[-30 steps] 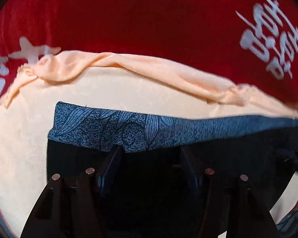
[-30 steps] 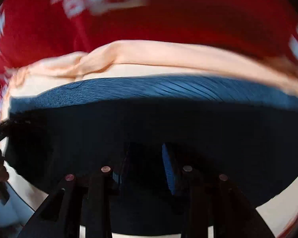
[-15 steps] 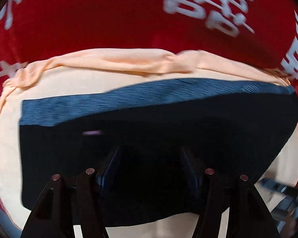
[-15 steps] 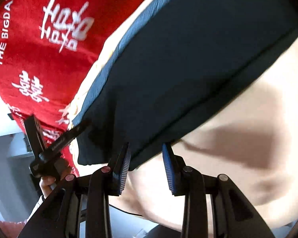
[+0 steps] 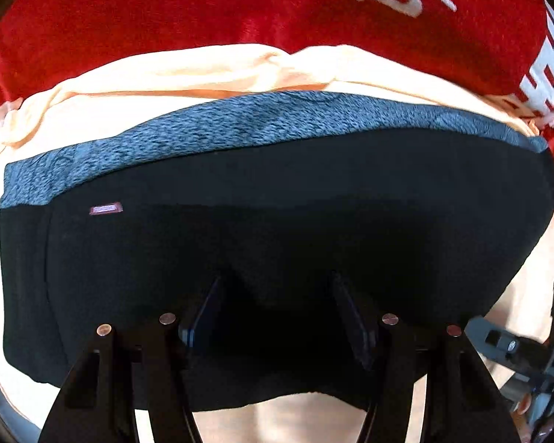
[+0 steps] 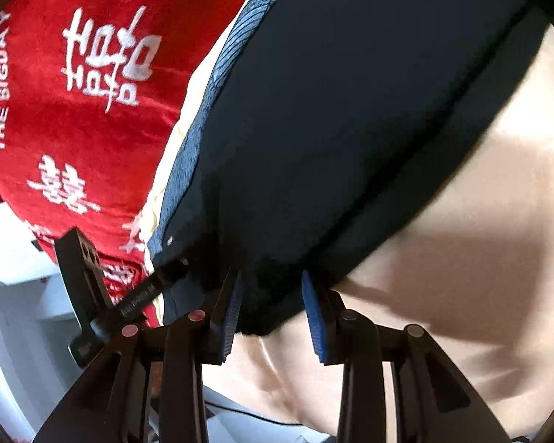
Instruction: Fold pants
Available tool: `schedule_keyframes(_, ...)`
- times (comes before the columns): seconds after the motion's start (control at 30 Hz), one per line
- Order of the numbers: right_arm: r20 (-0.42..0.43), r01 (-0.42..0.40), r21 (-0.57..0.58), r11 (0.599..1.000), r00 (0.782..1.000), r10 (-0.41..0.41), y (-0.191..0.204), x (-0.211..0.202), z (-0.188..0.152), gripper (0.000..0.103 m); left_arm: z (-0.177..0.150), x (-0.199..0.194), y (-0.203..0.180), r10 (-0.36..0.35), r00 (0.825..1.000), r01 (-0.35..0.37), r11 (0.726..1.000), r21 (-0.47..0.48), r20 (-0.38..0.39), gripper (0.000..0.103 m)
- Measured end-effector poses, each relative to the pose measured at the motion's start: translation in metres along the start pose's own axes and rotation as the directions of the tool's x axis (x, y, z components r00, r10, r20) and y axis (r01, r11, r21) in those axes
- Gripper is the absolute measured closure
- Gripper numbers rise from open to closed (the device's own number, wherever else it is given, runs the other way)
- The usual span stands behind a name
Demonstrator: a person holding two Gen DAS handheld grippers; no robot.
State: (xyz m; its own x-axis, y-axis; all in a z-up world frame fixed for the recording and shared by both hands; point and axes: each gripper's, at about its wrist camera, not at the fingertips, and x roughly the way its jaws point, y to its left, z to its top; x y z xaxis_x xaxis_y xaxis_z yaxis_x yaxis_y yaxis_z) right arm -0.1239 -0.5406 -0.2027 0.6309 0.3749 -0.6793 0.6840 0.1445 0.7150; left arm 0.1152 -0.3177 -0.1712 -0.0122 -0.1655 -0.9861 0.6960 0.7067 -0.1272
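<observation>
The black pants [image 5: 277, 229] lie folded flat on a peach cloth [image 5: 210, 74], with a blue patterned band [image 5: 262, 129] along the far edge. My left gripper [image 5: 280, 306] is open, its fingers spread over the near part of the pants. In the right wrist view the pants [image 6: 351, 110] run up and to the right. My right gripper [image 6: 271, 306] is open, its blue pads [image 6: 314, 317] on either side of the pants' near corner. The left gripper [image 6: 103, 295] shows at the left there.
A red blanket with white lettering [image 5: 240, 3] lies under the peach cloth and beyond it, also in the right wrist view [image 6: 74, 92]. The peach cloth [image 6: 480, 258] spreads to the right of the pants. The right gripper's body [image 5: 528, 347] sits at the lower right. White floor or furniture [image 6: 11, 277] shows past the bed edge.
The left gripper drew back a little over the laid pants. The right gripper swung round to the pants' corner between 1.0 and 0.5 s ago, then closed in on the corner.
</observation>
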Motion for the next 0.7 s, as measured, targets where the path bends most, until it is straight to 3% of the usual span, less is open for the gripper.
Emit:
schedule_keyframes(0.03, 0.002, 0.010, -0.008, 1.000, 1.000, -0.010, 0.004, 0.001, 0.004, 0.072, 0.000, 0.002, -0.003, 0.006, 1.000, -0.006, 1.000, 0.013, 0.000, 0.041)
schedule_keyframes(0.1, 0.013, 0.071, -0.045, 0.996, 0.997, -0.071, 0.012, -0.001, 0.005, 0.093, 0.002, 0.010, -0.010, 0.022, 1.000, -0.022, 0.999, 0.044, -0.010, 0.041)
schedule_keyframes(0.2, 0.037, 0.098, -0.078, 0.992, 0.995, -0.095, 0.014, -0.010, -0.008, 0.094, -0.007, 0.012, -0.026, -0.006, 1.000, 0.008, 0.996, 0.090, -0.028, 0.041)
schedule_keyframes(0.33, 0.039, 0.120, -0.031, 0.992, 0.992, -0.119, -0.008, -0.006, -0.019, 0.094, -0.033, 0.017, -0.042, 0.032, 0.999, -0.029, 0.985, 0.168, -0.015, 0.041)
schedule_keyframes(0.43, 0.043, 0.101, -0.046, 0.994, 0.994, -0.099, -0.009, -0.008, -0.020, 0.094, -0.040, 0.015, -0.045, 0.041, 0.999, -0.042, 0.985, 0.165, 0.012, 0.041)
schedule_keyframes(0.53, 0.028, 0.116, -0.071, 0.991, 0.993, -0.115, -0.004, -0.023, -0.018, 0.090, -0.037, 0.014, -0.042, 0.037, 0.999, -0.035, 0.989, 0.143, -0.012, 0.041)
schedule_keyframes(0.6, 0.087, 0.168, -0.106, 0.980, 0.983, -0.159, -0.003, -0.049, -0.011, 0.089, -0.031, 0.003, -0.034, 0.037, 0.999, -0.035, 0.992, 0.125, -0.015, 0.041)
schedule_keyframes(0.7, 0.150, 0.204, -0.057, 0.977, 0.969, -0.194, -0.020, -0.081, 0.015, 0.083, -0.019, -0.009, -0.041, 0.010, 1.000, -0.013, 0.994, 0.105, 0.026, 0.041)
